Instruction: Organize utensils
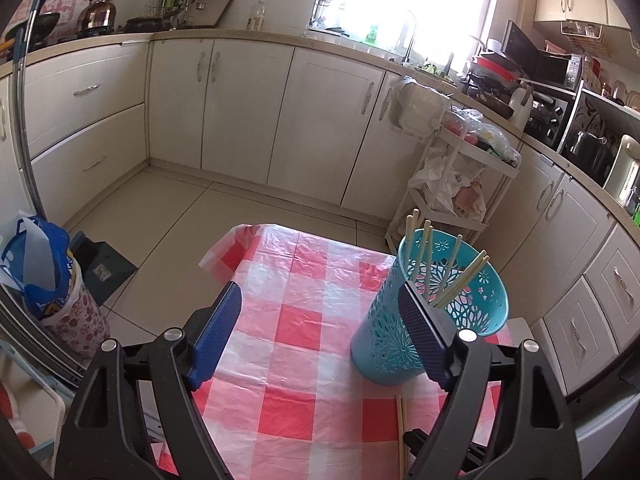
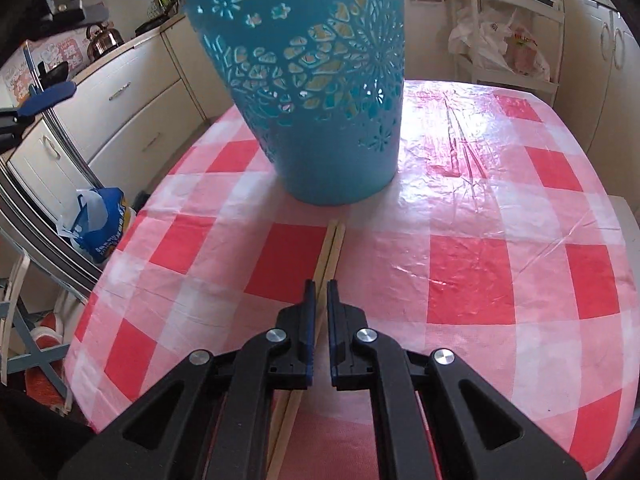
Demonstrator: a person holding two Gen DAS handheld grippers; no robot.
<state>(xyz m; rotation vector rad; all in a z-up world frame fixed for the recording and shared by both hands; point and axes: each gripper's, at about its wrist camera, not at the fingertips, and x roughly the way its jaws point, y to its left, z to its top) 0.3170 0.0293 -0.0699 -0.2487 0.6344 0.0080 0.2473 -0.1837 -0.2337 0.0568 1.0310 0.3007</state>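
Observation:
A teal cut-out holder stands on the red-checked table with several wooden chopsticks upright in it. My left gripper is open and empty above the table, its right finger just in front of the holder. A pair of chopsticks lies flat on the cloth in front of the holder. My right gripper is nearly shut with its fingers on either side of this pair; the pair also shows in the left wrist view.
A white trolley with plastic bags stands beyond the table's far right corner. A blue bag in a bin sits on the floor to the left. Kitchen cabinets line the walls.

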